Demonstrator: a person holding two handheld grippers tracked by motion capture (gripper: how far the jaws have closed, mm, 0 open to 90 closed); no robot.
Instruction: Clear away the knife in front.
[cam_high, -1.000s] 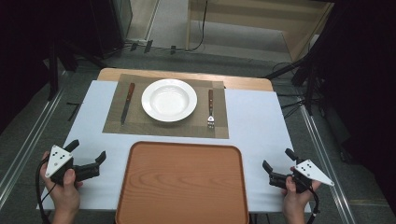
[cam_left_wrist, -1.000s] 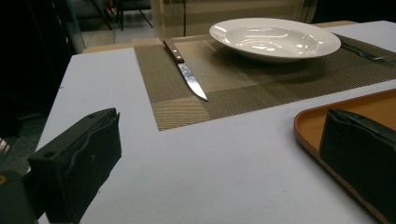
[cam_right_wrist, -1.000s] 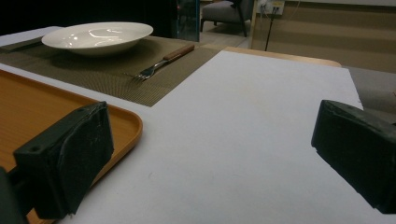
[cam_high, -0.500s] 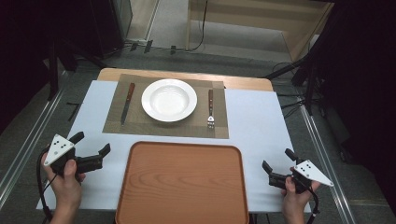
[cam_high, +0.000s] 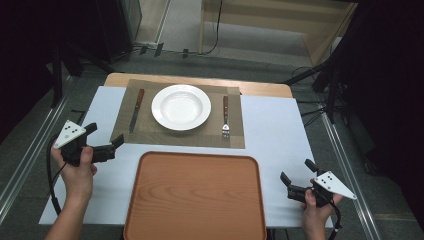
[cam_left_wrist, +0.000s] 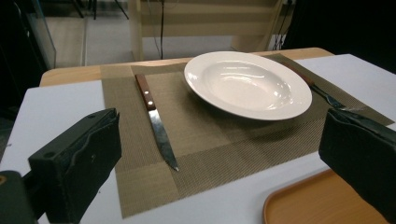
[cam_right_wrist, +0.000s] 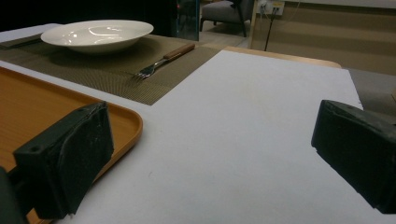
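A white plate rests in the middle of a brown woven placemat at the far side of the table. A wooden-handled knife lies to its left and a fork to its right. An orange-brown tray sits bare at the near edge. My left gripper hovers open by the placemat's near left corner, and in the left gripper view the knife and plate lie ahead of its jaws. At the tray's right, my right gripper is open over the white cover, nothing held.
The white table cover is bare to the right of the placemat. Beyond the table are a grey floor, dark stands with cables and a wooden shelf unit. A metal rail runs along the right side.
My left gripper has moved forward and slightly right, from beside the tray's left edge toward the placemat's near left corner. The right gripper has stayed put.
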